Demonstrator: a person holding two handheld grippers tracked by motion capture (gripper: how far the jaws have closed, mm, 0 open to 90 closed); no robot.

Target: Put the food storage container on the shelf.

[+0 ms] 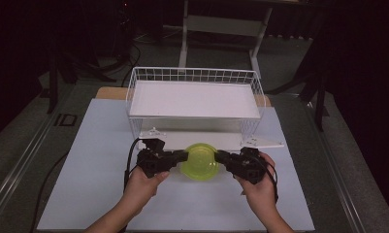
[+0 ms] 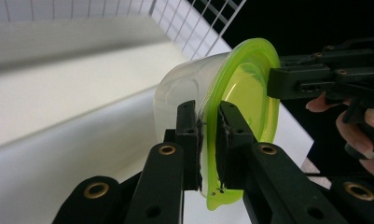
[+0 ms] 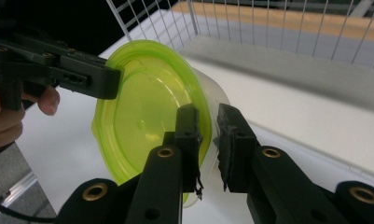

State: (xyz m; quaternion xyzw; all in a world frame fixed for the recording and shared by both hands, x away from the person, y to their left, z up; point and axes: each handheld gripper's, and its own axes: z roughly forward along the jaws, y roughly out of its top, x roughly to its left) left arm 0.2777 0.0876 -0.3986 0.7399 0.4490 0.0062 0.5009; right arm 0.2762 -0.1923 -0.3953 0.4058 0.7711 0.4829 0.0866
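A dark room surrounds a pale worktop [image 1: 85, 194], and at its far side stands a white wire basket [image 1: 194, 75] with a flat white floor, raised on wire legs. Going from the left: the left tongs [image 1: 184, 156], held in the person's left hand [image 1: 142, 187], are closed down to a narrow slot on the left rim of a round container [image 1: 200, 161]; in the left gripper view the two black pads [image 2: 188, 140] sit either side of the lid's lip, one against the clear wall and one on the green lid.

The container hangs between the two tools, in front of the basket and seemingly clear of the worktop. It is a clear plastic tub under a lime-green lid [image 3: 142, 116]. It looks empty, so I judge it light, and thin enough to flex if squeezed hard. The smooth plastic is probably slippery, and the lid may only be snapped on, so a pull on the lid alone could pop it off. The rim, where lid and wall overlap, is the stiffest place to hold, and two opposite pinches keep it level.

On the right, the right tongs [image 1: 218, 156], in the right hand [image 1: 261, 189], are likewise nearly closed on the opposite rim, as the right gripper view shows
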